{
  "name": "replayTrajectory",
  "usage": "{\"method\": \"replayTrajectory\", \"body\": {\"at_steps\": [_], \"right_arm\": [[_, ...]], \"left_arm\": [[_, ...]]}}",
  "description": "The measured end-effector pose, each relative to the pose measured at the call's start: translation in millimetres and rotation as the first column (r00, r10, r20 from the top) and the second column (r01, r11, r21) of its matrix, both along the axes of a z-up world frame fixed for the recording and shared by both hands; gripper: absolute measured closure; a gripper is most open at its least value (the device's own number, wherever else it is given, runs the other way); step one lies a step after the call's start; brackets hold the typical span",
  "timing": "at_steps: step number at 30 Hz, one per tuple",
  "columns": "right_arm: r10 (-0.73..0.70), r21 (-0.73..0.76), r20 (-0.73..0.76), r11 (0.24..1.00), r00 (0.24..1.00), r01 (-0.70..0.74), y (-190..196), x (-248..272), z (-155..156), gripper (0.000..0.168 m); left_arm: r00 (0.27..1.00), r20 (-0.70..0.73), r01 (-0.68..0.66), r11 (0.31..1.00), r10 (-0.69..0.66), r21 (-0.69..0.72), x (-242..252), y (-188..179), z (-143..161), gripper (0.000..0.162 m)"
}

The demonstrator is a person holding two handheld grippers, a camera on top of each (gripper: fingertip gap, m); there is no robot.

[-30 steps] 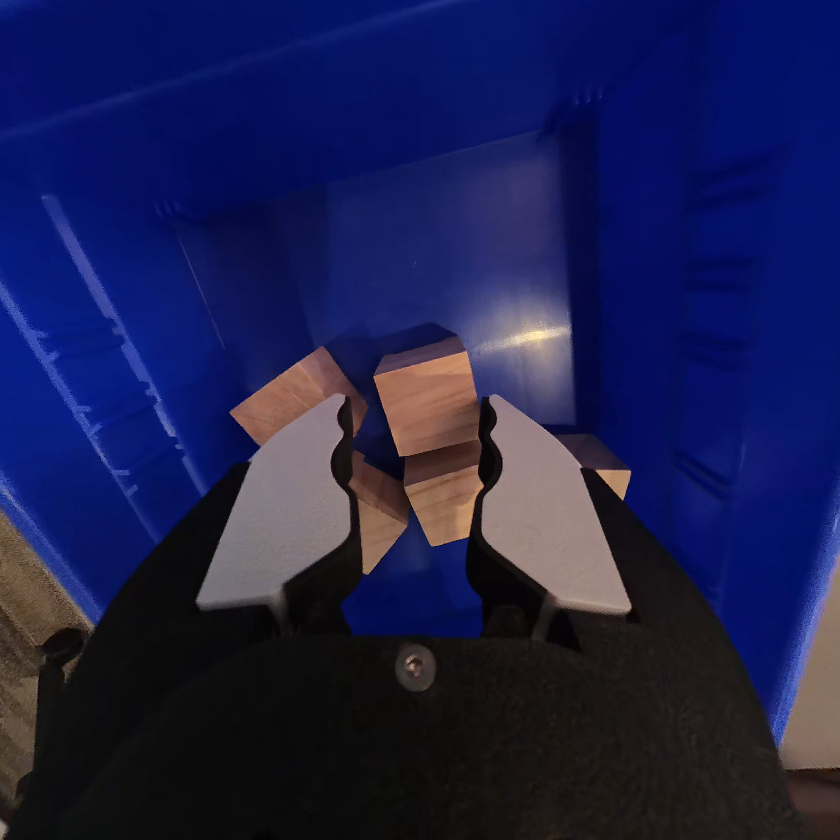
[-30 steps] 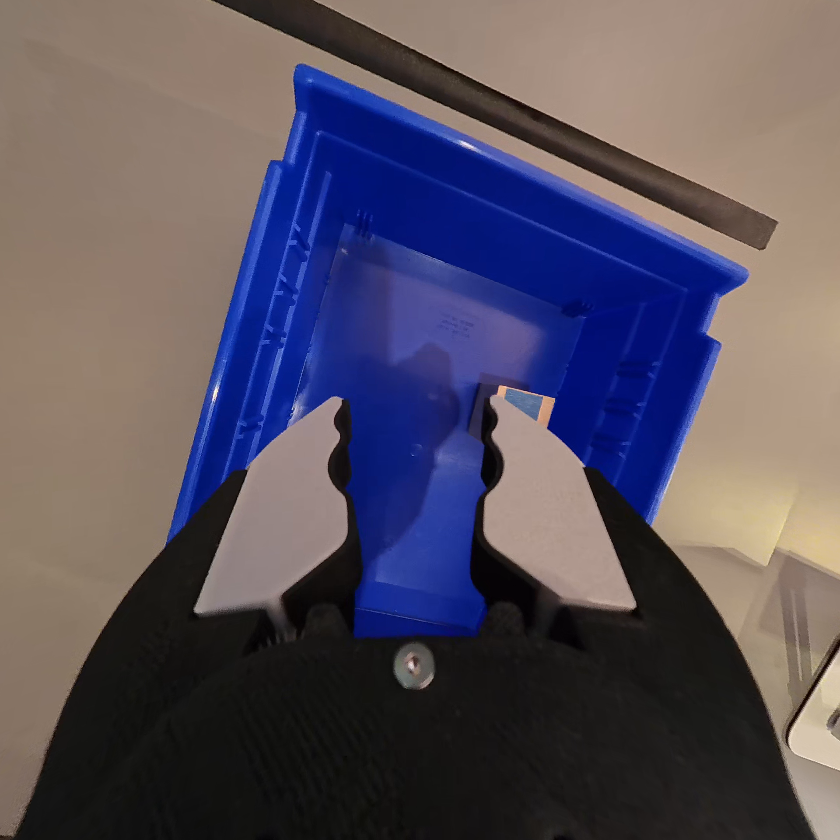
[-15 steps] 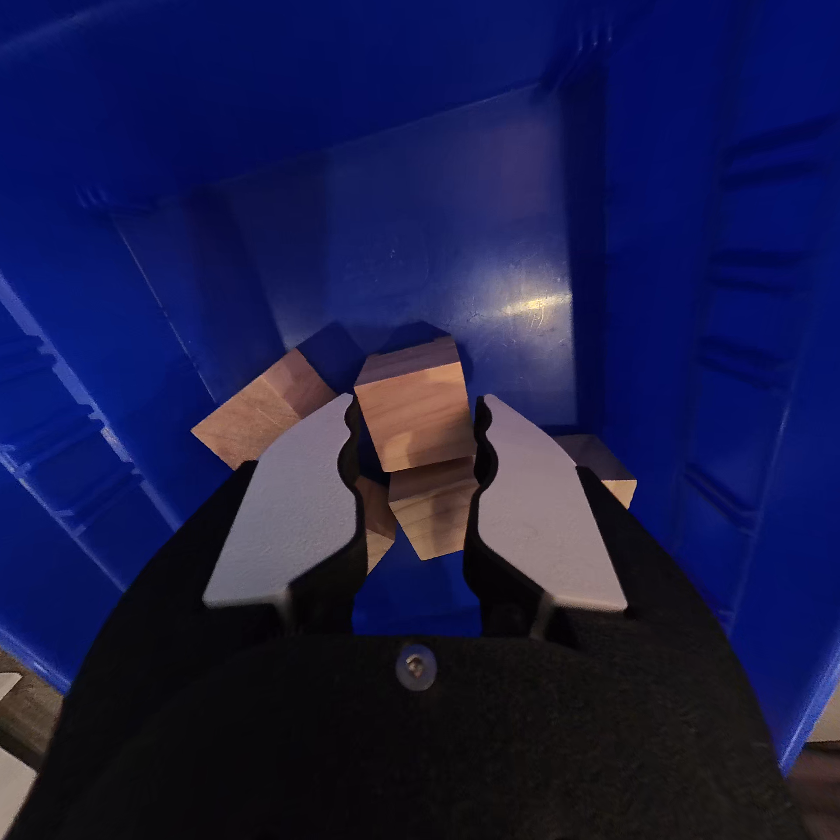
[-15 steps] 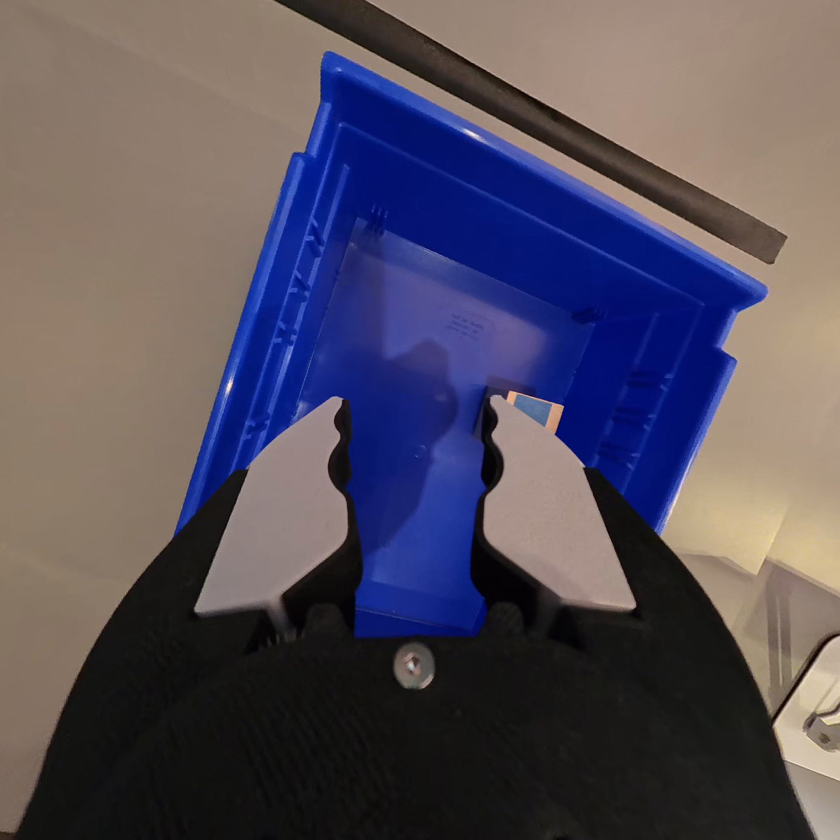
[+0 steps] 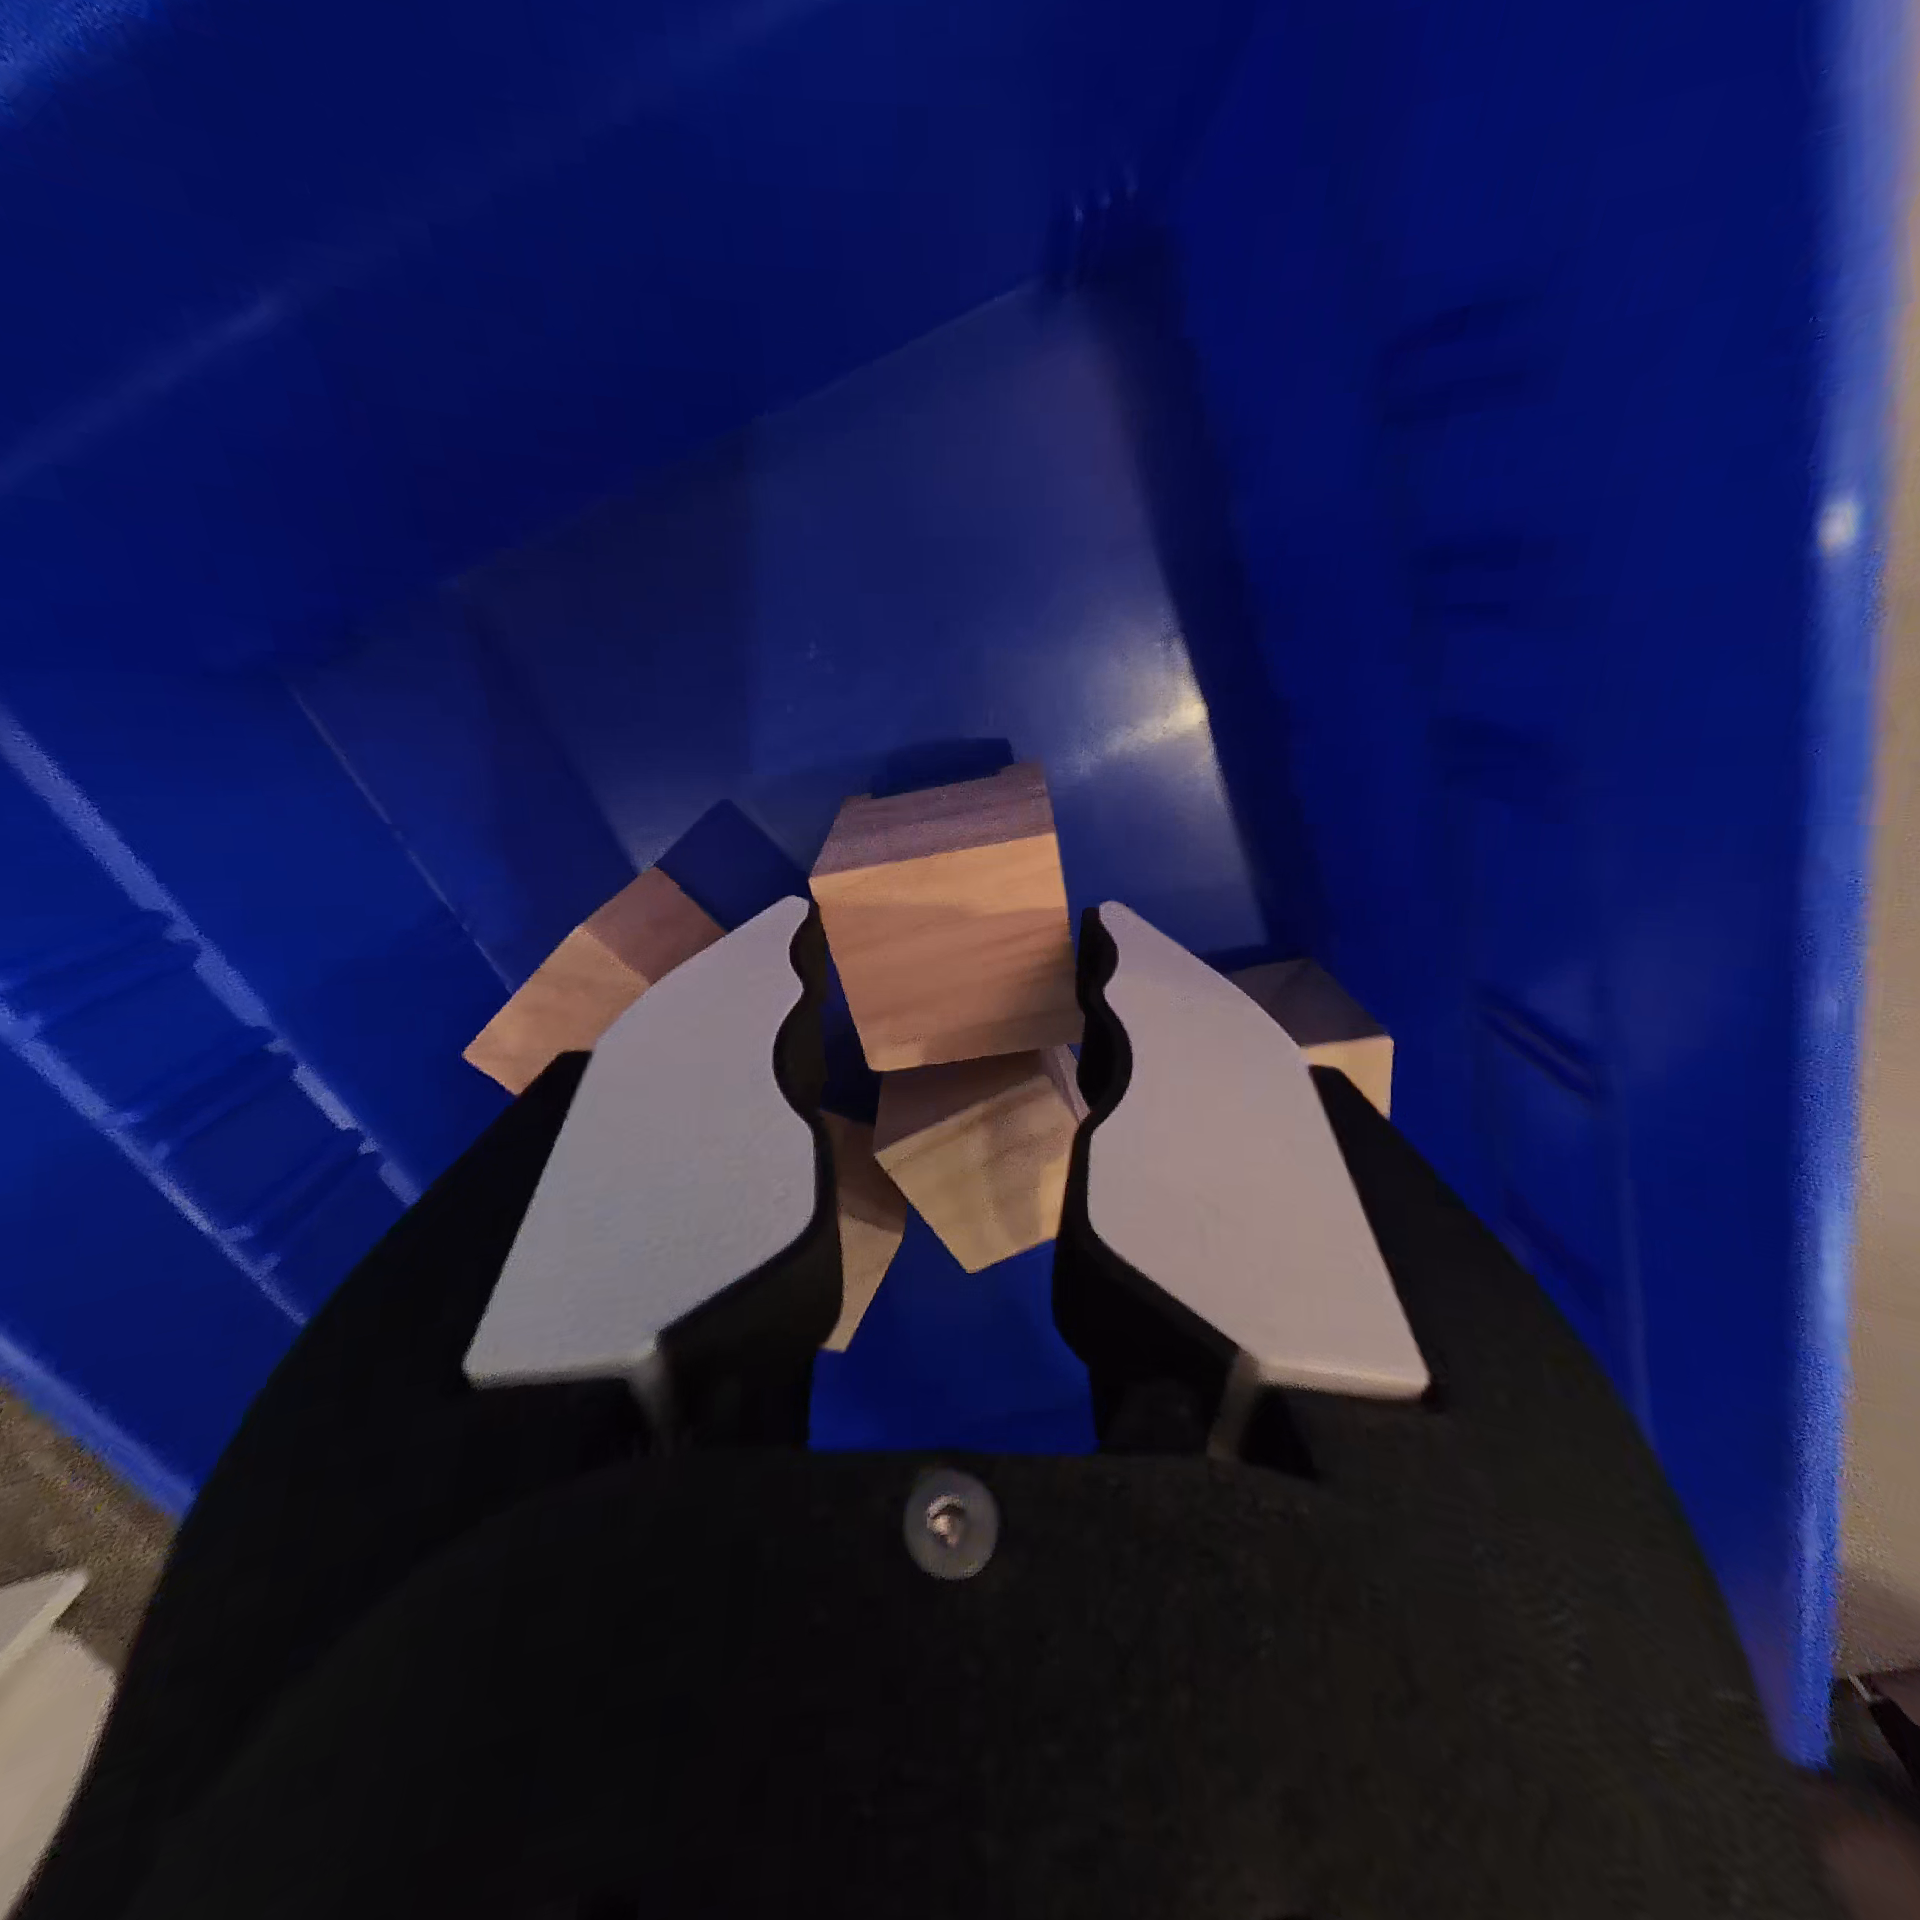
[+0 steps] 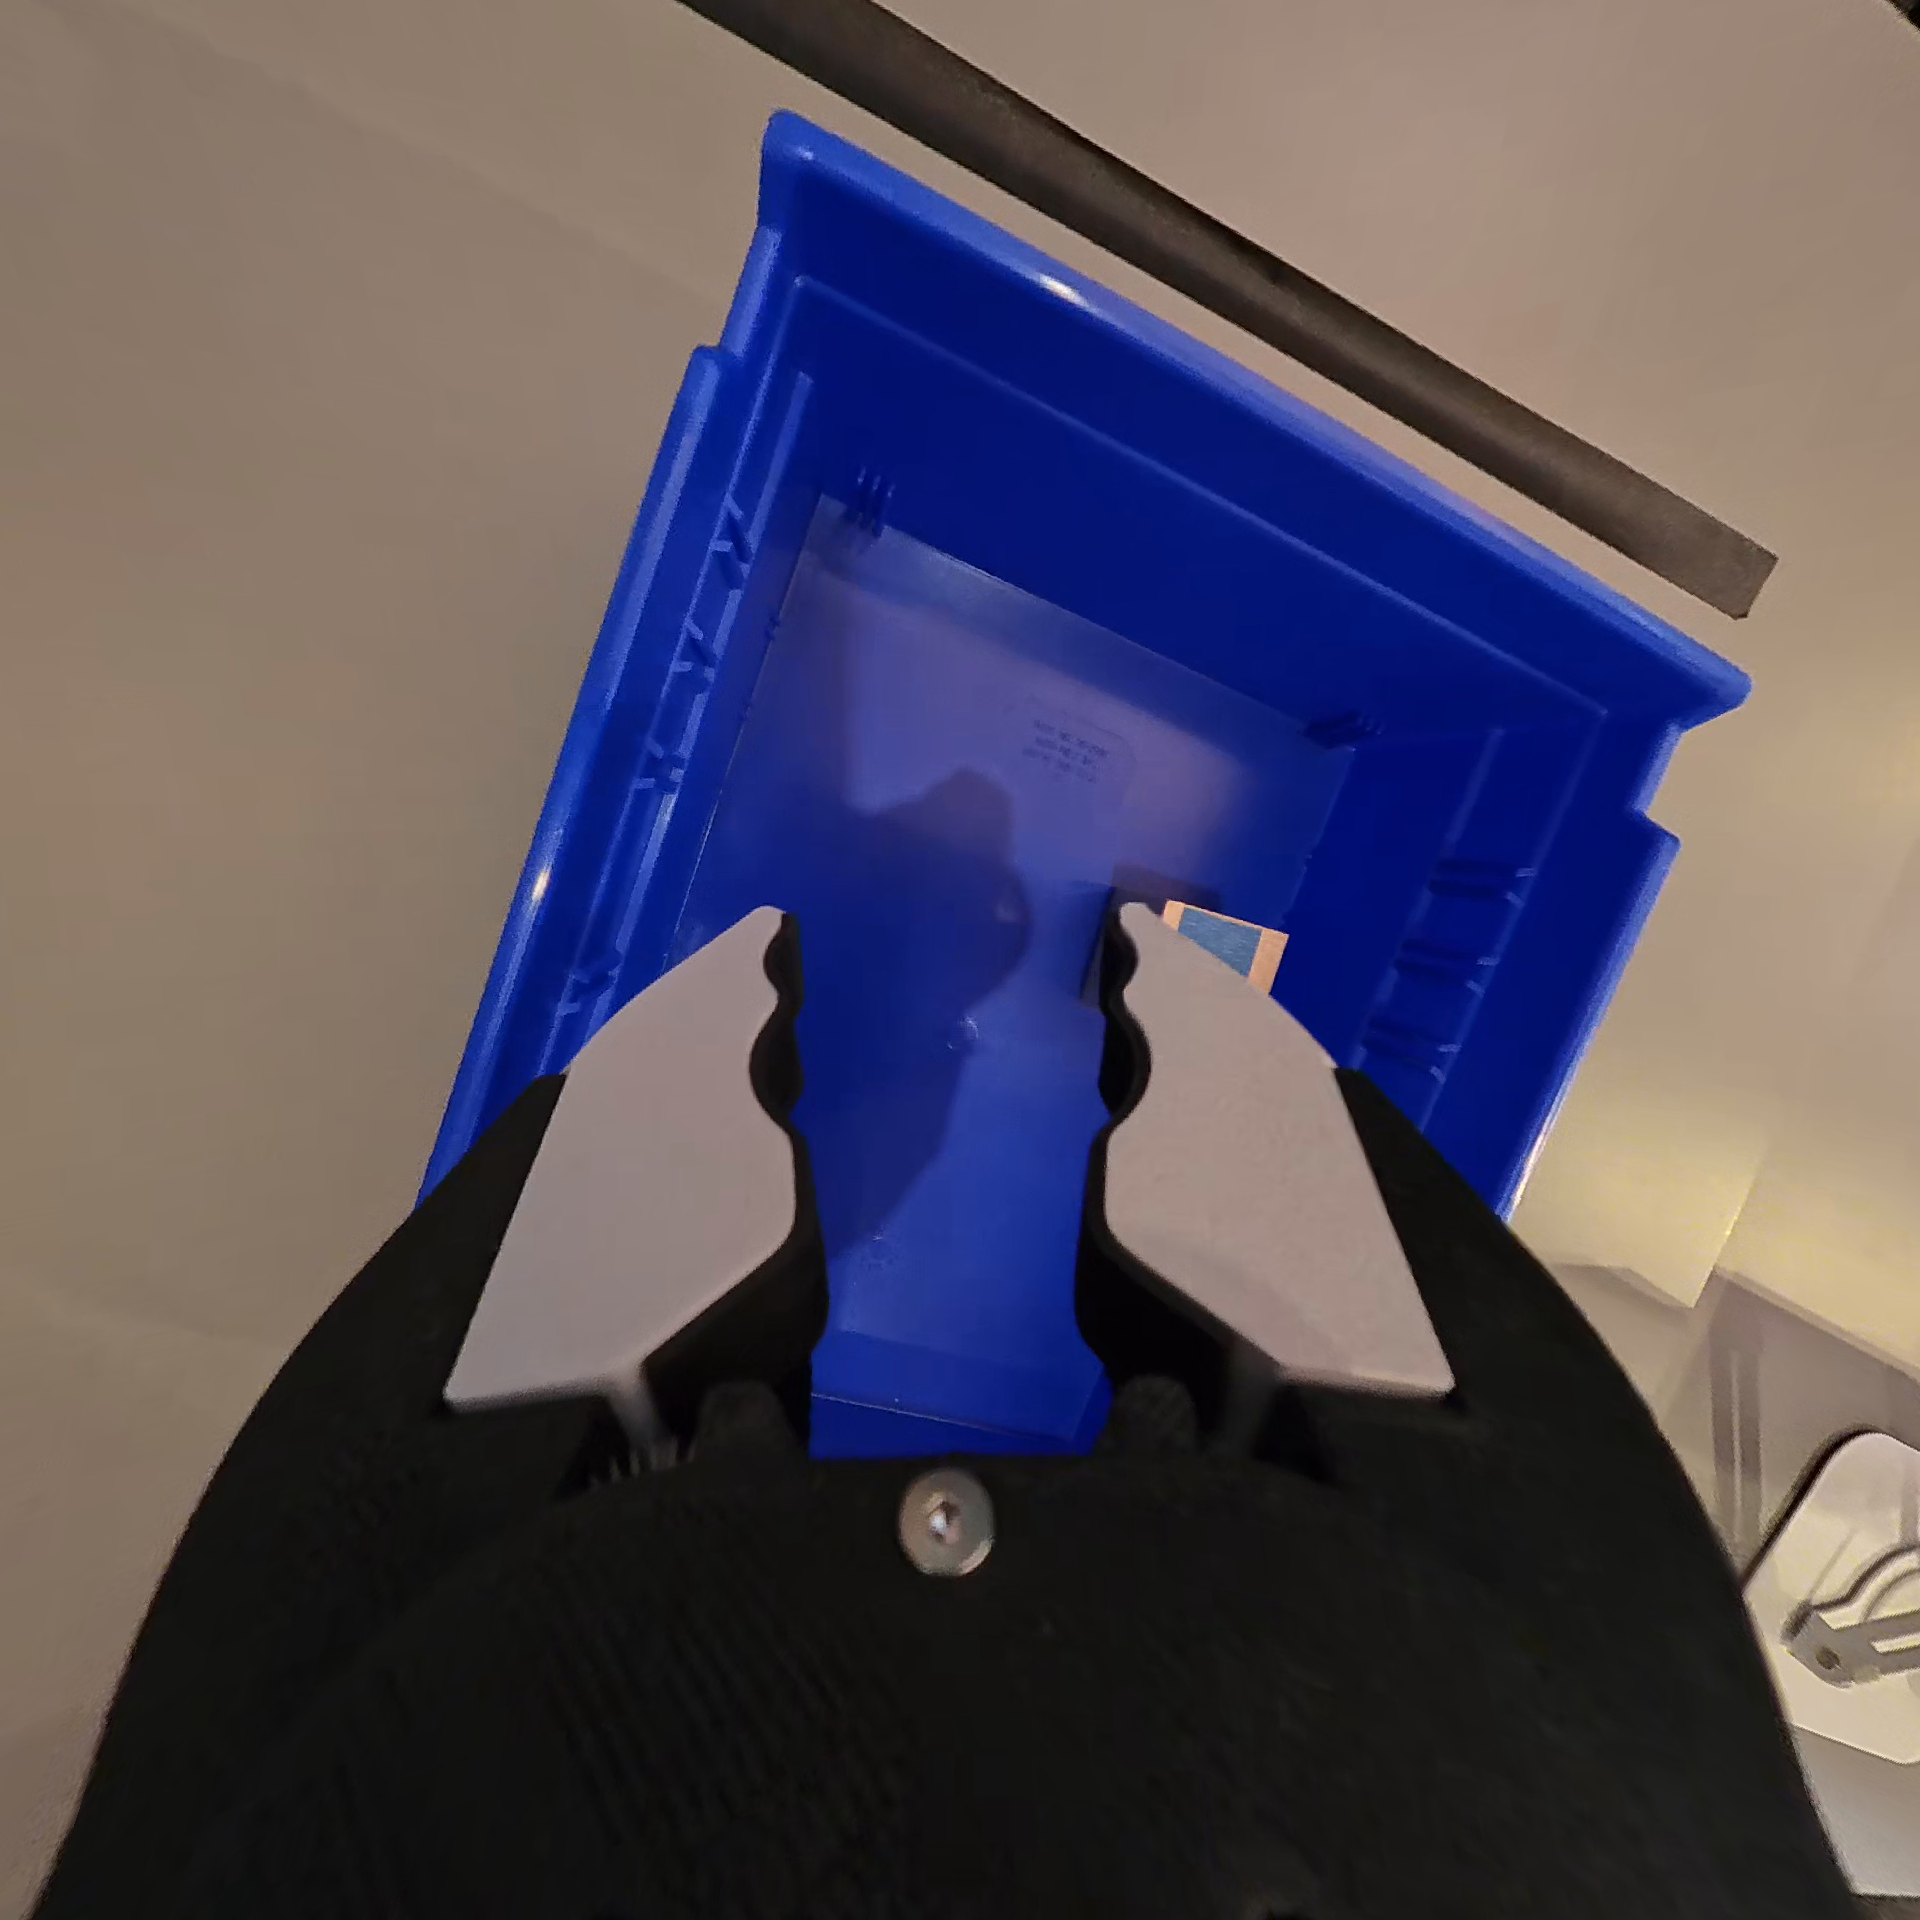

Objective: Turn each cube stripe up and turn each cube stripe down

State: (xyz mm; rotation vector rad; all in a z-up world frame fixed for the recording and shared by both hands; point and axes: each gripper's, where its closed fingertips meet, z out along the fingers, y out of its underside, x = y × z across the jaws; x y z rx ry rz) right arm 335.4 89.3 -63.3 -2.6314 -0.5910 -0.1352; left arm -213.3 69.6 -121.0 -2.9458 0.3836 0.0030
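**Hidden, cropped and blurred regions**

Left wrist view: the whole picture is softly blurred. The left gripper [image 5: 945, 935] covers the lower parts of the wooden cubes [image 5: 940, 961] — no stripe can be made out on them. The blue bin [image 5: 1455, 520] is cut off by the top and left edges.

Right wrist view: a striped cube [image 6: 1231, 943] is half hidden behind one finger [image 6: 1236, 1143]; a metal object [image 6: 1849, 1631] at the right edge is cropped.

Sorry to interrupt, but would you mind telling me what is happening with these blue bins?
A person works two handheld claws. The left claw reaches into a blue bin holding a pile of wooden cubes, its fingers open on either side of the top cube. The right claw hovers open over a second blue bin holding one cube with a blue stripe up.
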Motion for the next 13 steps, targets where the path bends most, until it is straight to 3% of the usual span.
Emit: {"method": "replayTrajectory", "body": {"at_steps": [4,6,8,10,13], "right_arm": [[-0.007,0.065,0.046,0.998,0.999,0.004,1.7,-2.2,13.7,0.111],[-0.004,0.146,0.069,0.989,0.998,-0.007,3.8,-9.9,30.4,0.111],[0.039,0.274,0.062,0.96,0.997,-0.054,7.0,-32.2,55.7,0.111],[0.182,0.461,0.048,0.868,0.982,-0.183,7.6,-77.0,89.9,0.112],[0.499,0.732,0.097,0.55,0.861,-0.401,-23.0,-168.7,142.1,0.111]], "left_arm": [[0.98,0.19,0.026,0.983,-0.061,0.183,11.3,0.4,52.5,0.115],[0.908,0.377,0.052,0.941,-0.184,0.335,32.1,-5.5,98.7,0.116],[0.736,0.561,0.074,0.868,-0.379,0.49,62.7,-23.6,154.5,0.116],[0.488,0.662,0.112,0.793,-0.568,0.599,92.7,-54.1,202.5,0.116],[0.153,0.685,0.16,0.702,-0.712,0.694,127.0,-91.6,245.6,0.116]]}}
